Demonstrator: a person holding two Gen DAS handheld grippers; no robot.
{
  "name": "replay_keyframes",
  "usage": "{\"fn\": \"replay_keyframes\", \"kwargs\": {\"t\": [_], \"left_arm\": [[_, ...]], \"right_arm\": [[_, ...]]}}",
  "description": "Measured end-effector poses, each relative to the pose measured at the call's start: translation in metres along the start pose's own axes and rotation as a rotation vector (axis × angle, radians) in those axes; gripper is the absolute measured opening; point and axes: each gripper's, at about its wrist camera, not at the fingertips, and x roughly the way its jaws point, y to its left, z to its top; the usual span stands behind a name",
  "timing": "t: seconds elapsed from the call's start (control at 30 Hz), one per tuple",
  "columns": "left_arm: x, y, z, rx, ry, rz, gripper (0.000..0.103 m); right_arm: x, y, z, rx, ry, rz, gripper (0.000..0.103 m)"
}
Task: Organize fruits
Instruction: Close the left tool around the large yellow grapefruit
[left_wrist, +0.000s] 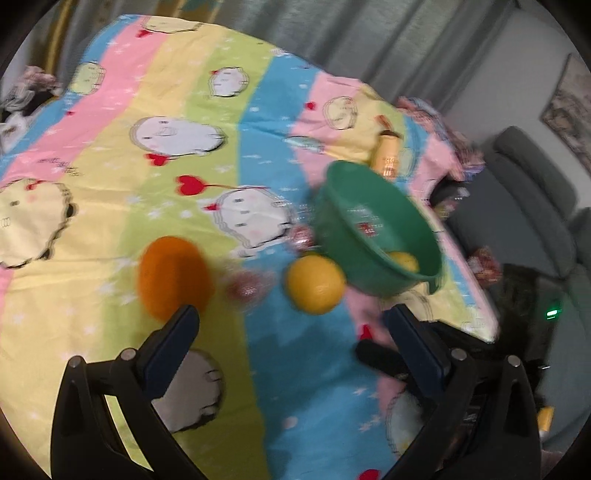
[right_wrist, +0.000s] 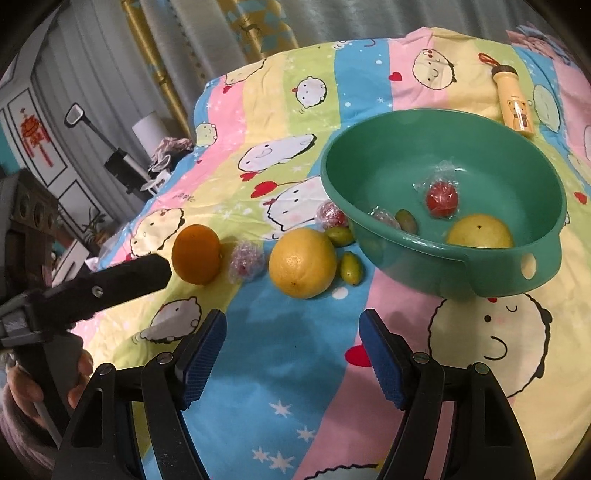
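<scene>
A green basin (right_wrist: 480, 155) stands on the striped cartoon bedsheet; it also shows in the blurred left wrist view (left_wrist: 369, 206). It holds a yellow fruit (right_wrist: 480, 230), a wrapped red fruit (right_wrist: 441, 197), a small green fruit (right_wrist: 406, 219) and another wrapped fruit (right_wrist: 384, 216). Left of it on the sheet lie an orange (right_wrist: 197, 253), a wrapped fruit (right_wrist: 245, 262), a big yellow fruit (right_wrist: 302, 262) and two small green fruits (right_wrist: 351, 267). My right gripper (right_wrist: 293, 354) is open and empty, just short of the yellow fruit. My left gripper (left_wrist: 291, 339) is open and empty; one finger (right_wrist: 122, 282) reaches toward the orange (left_wrist: 173, 280).
A yellow bottle (right_wrist: 513, 101) lies on the sheet behind the basin. Another wrapped fruit (right_wrist: 330, 214) sits against the basin's left wall. Curtains hang behind the bed, a grey sofa (left_wrist: 535, 206) stands to one side, and clutter (right_wrist: 170, 147) sits at the bed's far edge.
</scene>
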Motion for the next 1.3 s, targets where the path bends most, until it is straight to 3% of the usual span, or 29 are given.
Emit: {"fn": "replay_keyframes", "kwargs": {"t": [0.07,0.17,0.23,0.27,0.4,0.63,0.77,0.9,1.17,1.3], "left_arm": [[0.001,-0.001,0.005,0.0,-0.017,-0.092,0.103],[0.002,-0.007,0.009,0.047,-0.041,-0.16,0.103],[0.01,-0.013,0.014,0.1,-0.017,-0.144,0.103],[0.018,-0.015,0.017,0.124,0.021,-0.095,0.103],[0.038,-0.012,0.021,0.131,0.08,-0.038,0.102],[0.056,-0.025,0.025,0.247,0.102,-0.048,0.101],[0.069,-0.028,0.028,0.299,0.133,-0.043,0.095],[0.083,-0.026,0.032,0.3,0.17,-0.068,0.082],[0.102,-0.024,0.036,0.292,0.234,-0.058,0.078],[0.107,-0.021,0.035,0.289,0.261,-0.054,0.067]], "right_arm": [[0.001,0.0,0.0,-0.003,0.003,-0.001,0.075],[0.003,0.001,0.002,-0.01,0.004,0.005,0.075],[0.004,0.002,0.002,-0.016,0.004,0.008,0.075],[0.005,0.002,0.002,-0.019,0.004,0.01,0.075],[0.012,0.002,0.003,-0.01,0.013,0.019,0.075],[0.02,0.001,0.006,0.0,0.018,0.032,0.075],[0.024,-0.003,0.006,0.021,0.017,0.046,0.075],[0.029,-0.008,0.005,0.057,0.013,0.06,0.073],[0.037,-0.012,0.009,0.097,0.011,0.06,0.064],[0.043,-0.014,0.011,0.112,0.019,0.075,0.058]]}}
